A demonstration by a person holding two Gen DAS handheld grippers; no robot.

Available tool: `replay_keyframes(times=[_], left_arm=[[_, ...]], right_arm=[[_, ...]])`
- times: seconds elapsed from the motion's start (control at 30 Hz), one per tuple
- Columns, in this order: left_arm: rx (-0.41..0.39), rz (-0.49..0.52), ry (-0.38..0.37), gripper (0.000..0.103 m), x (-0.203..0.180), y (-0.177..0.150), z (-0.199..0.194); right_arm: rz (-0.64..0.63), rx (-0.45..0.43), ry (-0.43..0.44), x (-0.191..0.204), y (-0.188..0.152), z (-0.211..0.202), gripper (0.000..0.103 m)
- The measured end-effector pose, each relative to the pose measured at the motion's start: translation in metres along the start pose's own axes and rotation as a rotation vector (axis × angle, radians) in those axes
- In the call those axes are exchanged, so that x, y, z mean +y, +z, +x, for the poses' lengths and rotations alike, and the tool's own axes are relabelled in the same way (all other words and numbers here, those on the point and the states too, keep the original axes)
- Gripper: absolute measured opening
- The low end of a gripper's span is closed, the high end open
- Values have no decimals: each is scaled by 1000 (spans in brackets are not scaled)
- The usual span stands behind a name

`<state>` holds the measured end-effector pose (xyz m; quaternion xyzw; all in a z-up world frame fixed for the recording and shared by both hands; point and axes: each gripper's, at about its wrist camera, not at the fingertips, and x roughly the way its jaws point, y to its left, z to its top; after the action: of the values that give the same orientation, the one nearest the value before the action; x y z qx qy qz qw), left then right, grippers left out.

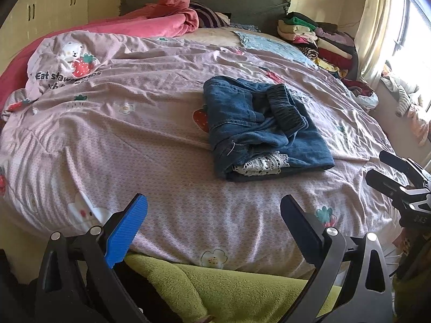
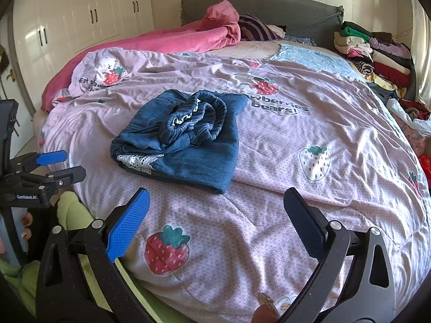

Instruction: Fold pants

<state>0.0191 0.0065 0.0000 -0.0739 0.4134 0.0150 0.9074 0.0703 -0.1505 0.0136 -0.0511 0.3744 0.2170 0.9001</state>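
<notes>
Lying folded on the quilt (image 2: 309,140), pants (image 2: 183,145) point waistband toward the headboard (image 2: 282,10).

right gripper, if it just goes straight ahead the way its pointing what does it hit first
Probably the pink strawberry-print duvet just ahead of the open right gripper. The folded denim pants lie farther on and a little left of its line. Depth is hard to judge through the fisheye.

Folded pants (image 2: 183,140) in a bundle on the bed (image 2: 296,145), mid-cover. Beyond: crumpled blanket (image 2: 194,39) far left by headboard (image 2: 282,13), clothes pile (image 2: 377,56) far right.
</notes>
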Motion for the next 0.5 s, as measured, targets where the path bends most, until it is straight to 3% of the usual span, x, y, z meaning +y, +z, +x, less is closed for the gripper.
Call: replay_keyframes(times=[0.5], left_arm=[[5, 4, 25, 99, 2, -1, 1]], right_arm=[[9, 0, -23, -4, 2, 0, 94]])
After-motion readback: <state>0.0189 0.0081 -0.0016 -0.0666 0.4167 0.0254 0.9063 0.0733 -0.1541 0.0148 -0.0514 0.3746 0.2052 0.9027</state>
